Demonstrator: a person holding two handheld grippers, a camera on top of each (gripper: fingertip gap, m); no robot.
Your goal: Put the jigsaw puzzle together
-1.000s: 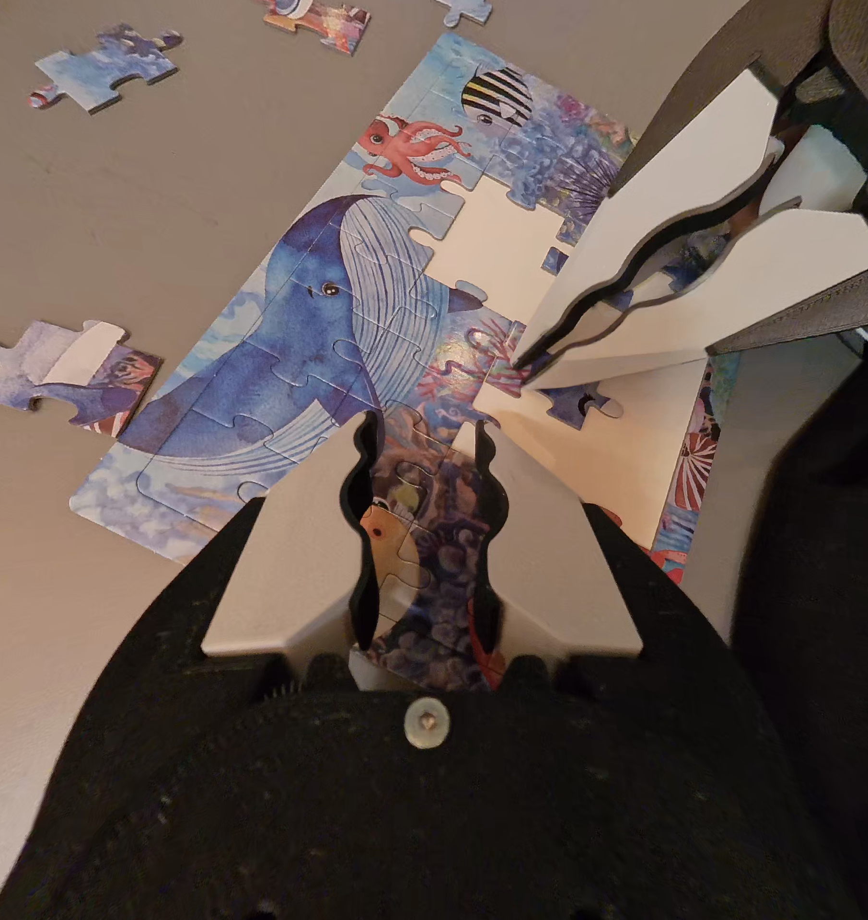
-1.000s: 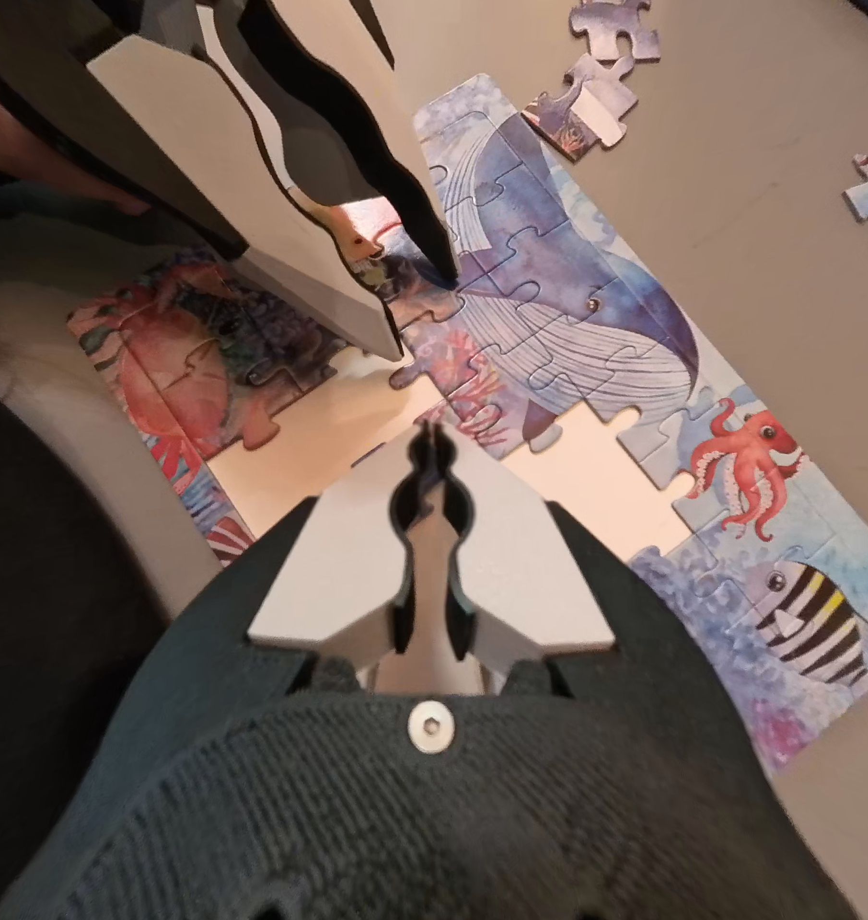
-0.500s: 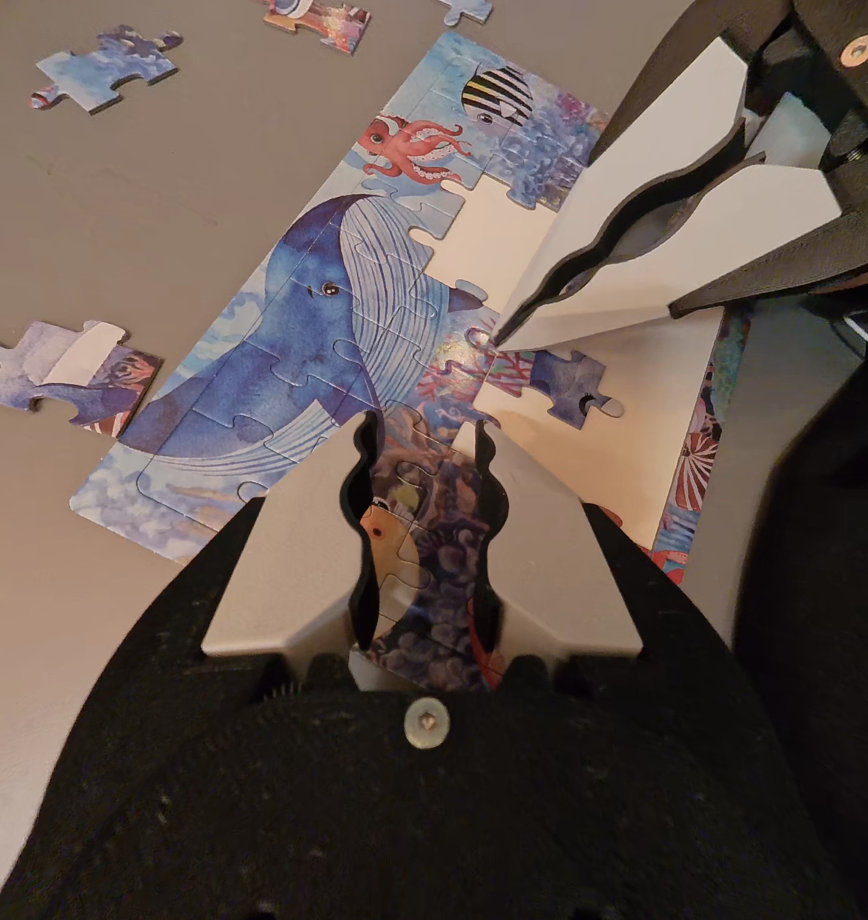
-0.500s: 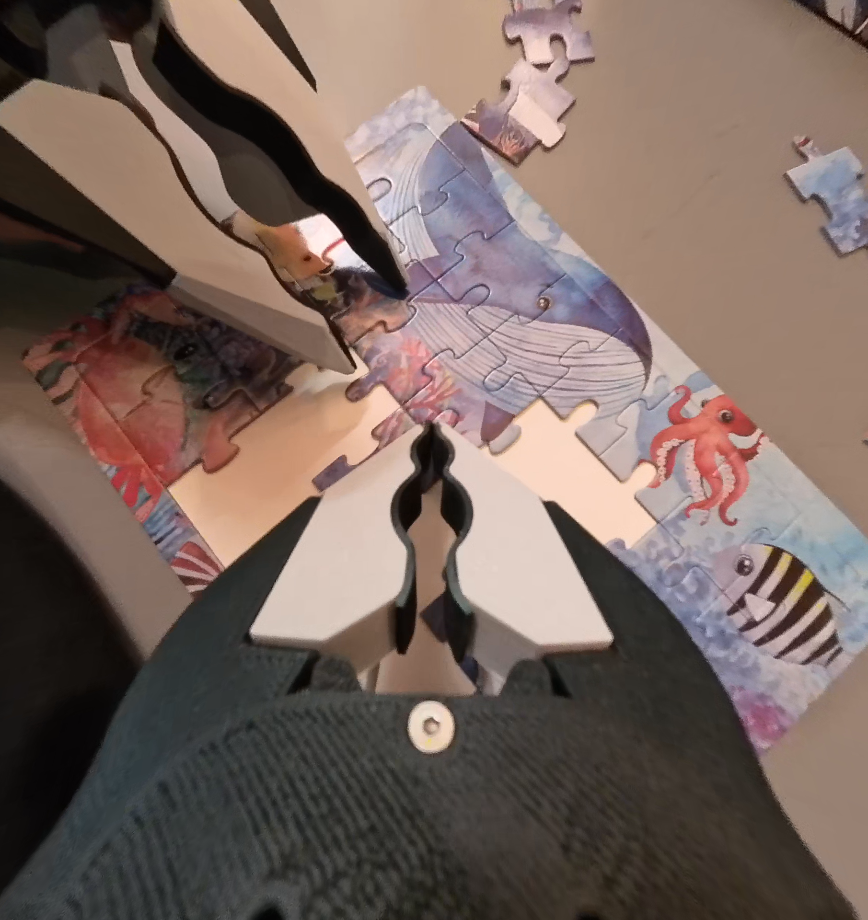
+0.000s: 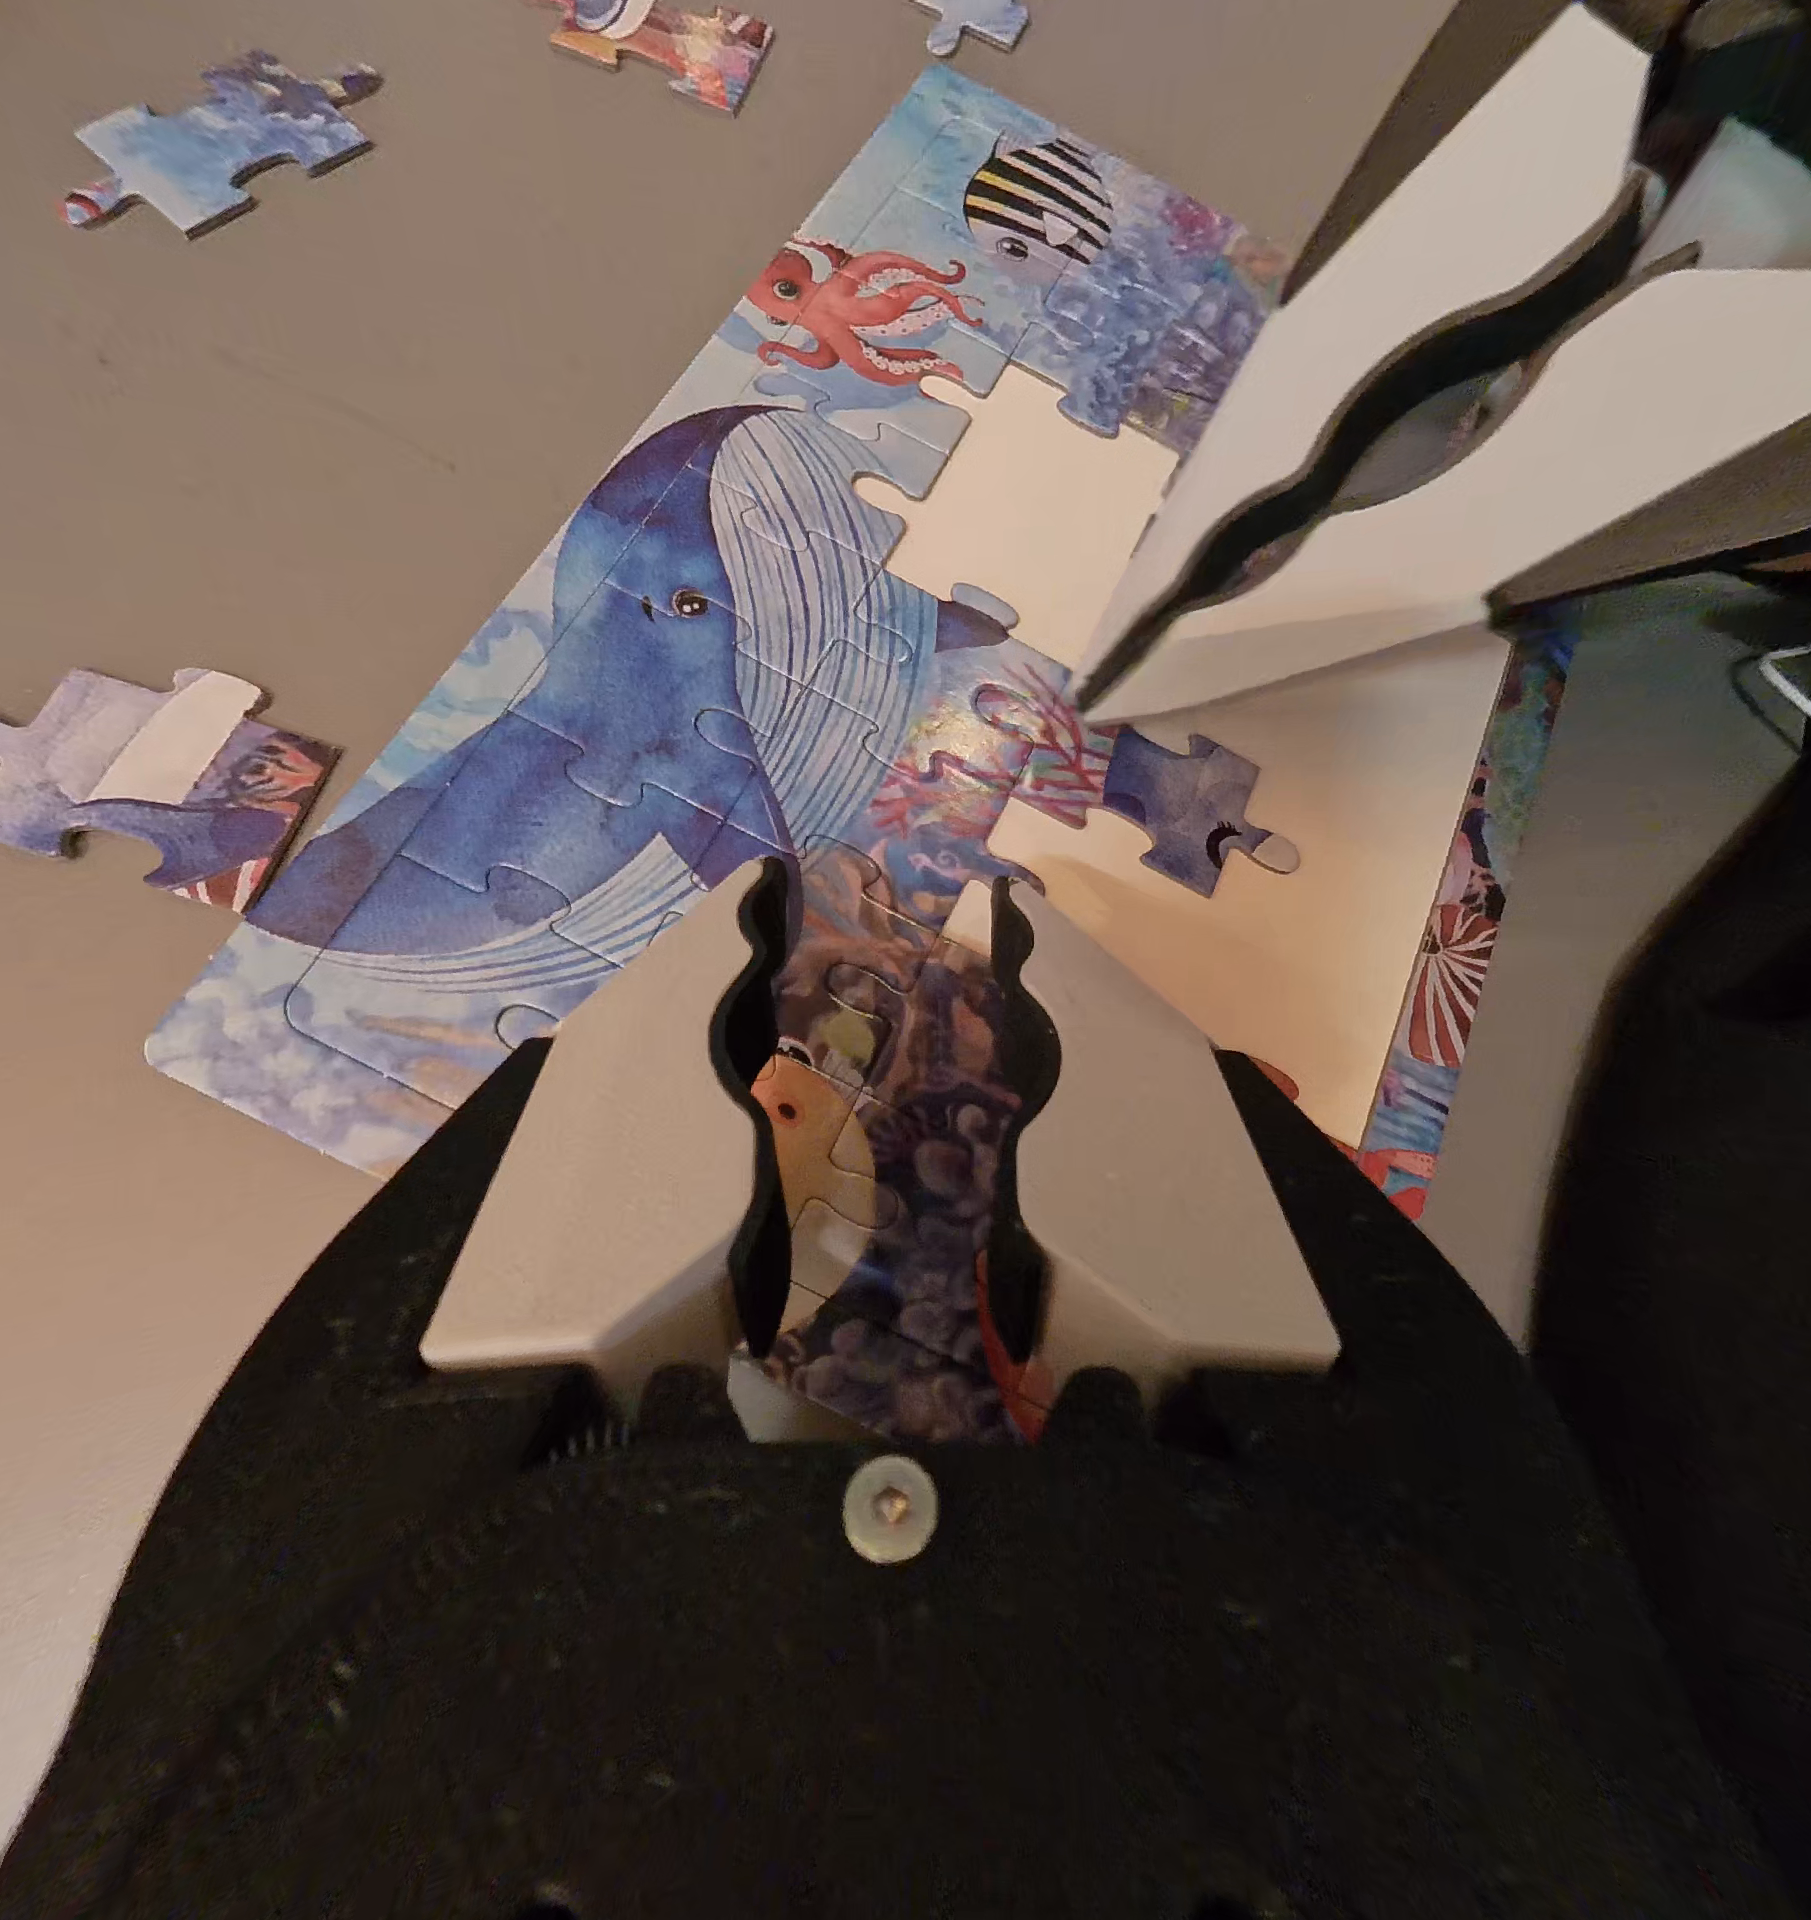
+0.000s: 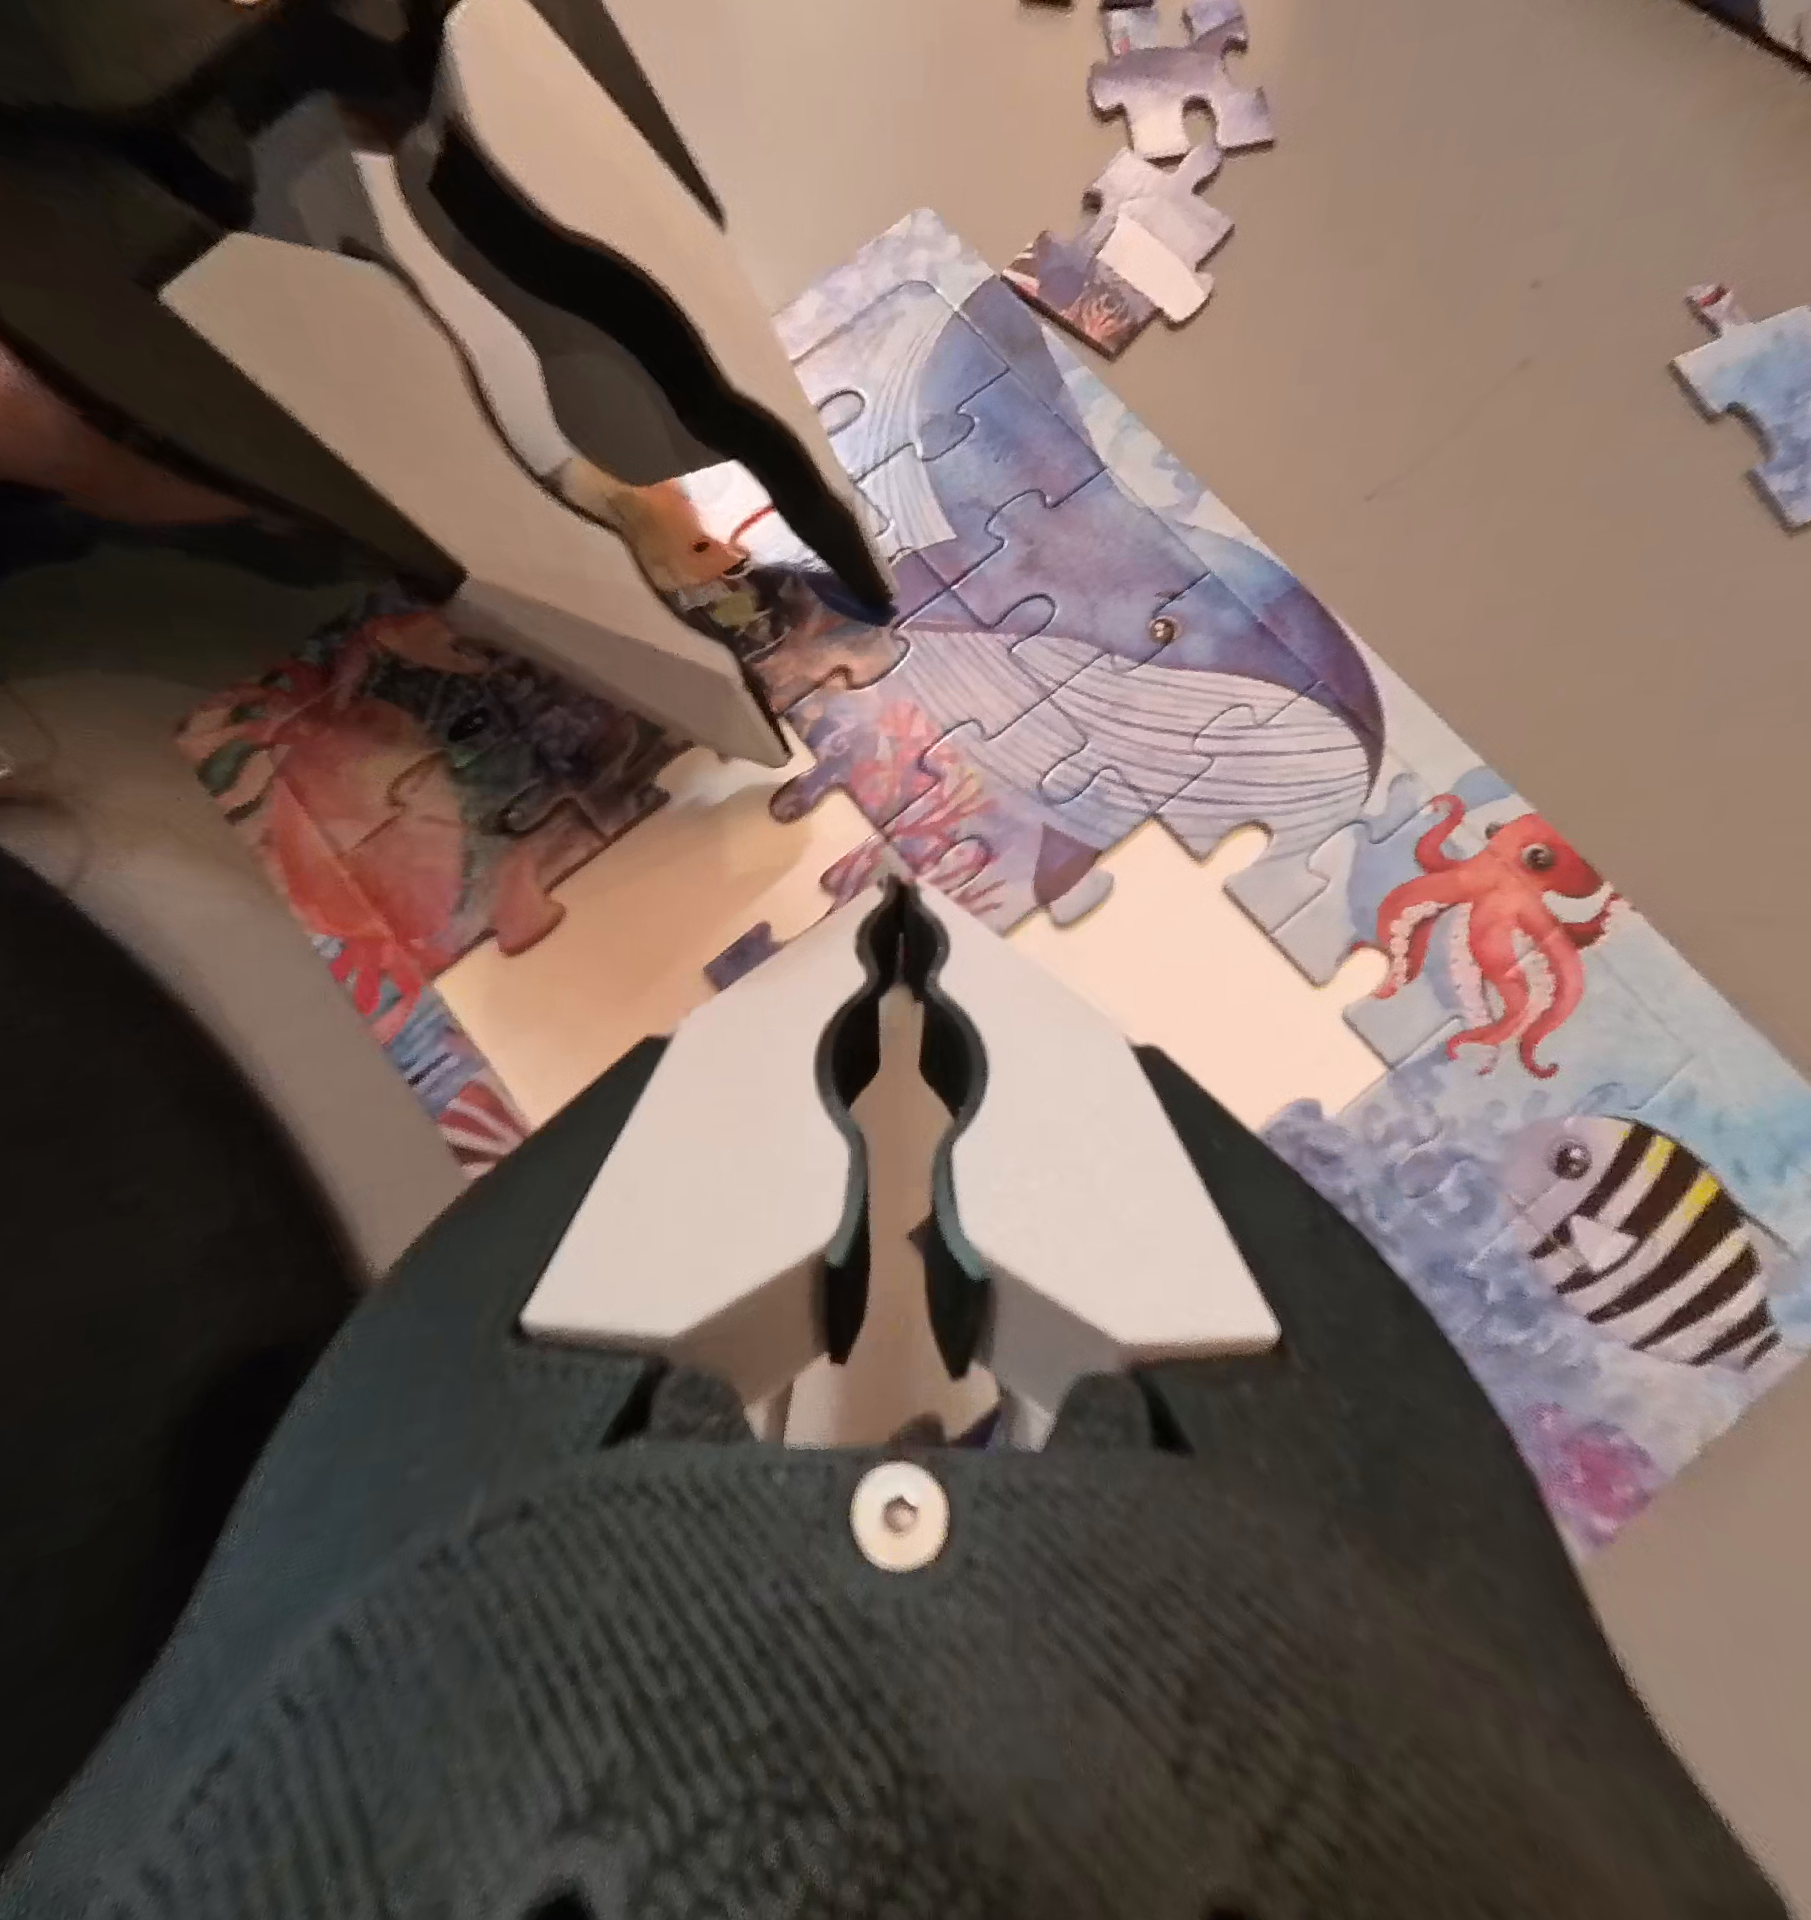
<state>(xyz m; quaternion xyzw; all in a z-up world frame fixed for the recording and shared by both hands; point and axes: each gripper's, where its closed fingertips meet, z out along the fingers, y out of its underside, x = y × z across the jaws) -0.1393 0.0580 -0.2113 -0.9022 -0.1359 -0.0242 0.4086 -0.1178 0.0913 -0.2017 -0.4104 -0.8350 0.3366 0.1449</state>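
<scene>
My left gripper (image 5: 885,899), white wedge-shaped fingers edged with wavy black pads on a coarse black body, is spread wide, nothing between its fingers, the tips low over the coral part of the picture; whether they touch the cardboard I cannot tell. Beneath it lies the partly assembled cardboard jigsaw puzzle (image 5: 610,727), flat on a matte grey tabletop (image 5: 257,436): glossy interlocked pieces showing a blue whale, a red octopus and a striped fish, with bare cream backing (image 5: 1046,520) where pieces are missing.

My right gripper (image 6: 899,899), the same make but with a ribbed dark teal body, comes in from the opposite side, tilted down steeply. Its fingers are pressed nearly together at the tips with nothing pinched between them. The tips are at the pink coral edge, just beside a small blue-purple puzzle piece (image 5: 1187,805) that lies flat on the cream backing, one side snug against the coral section.

Several loose pieces sit well apart on the grey surface: a pale blue one (image 5: 220,140), a purple-and-white one (image 5: 142,774) and a reddish one (image 5: 662,52).
</scene>
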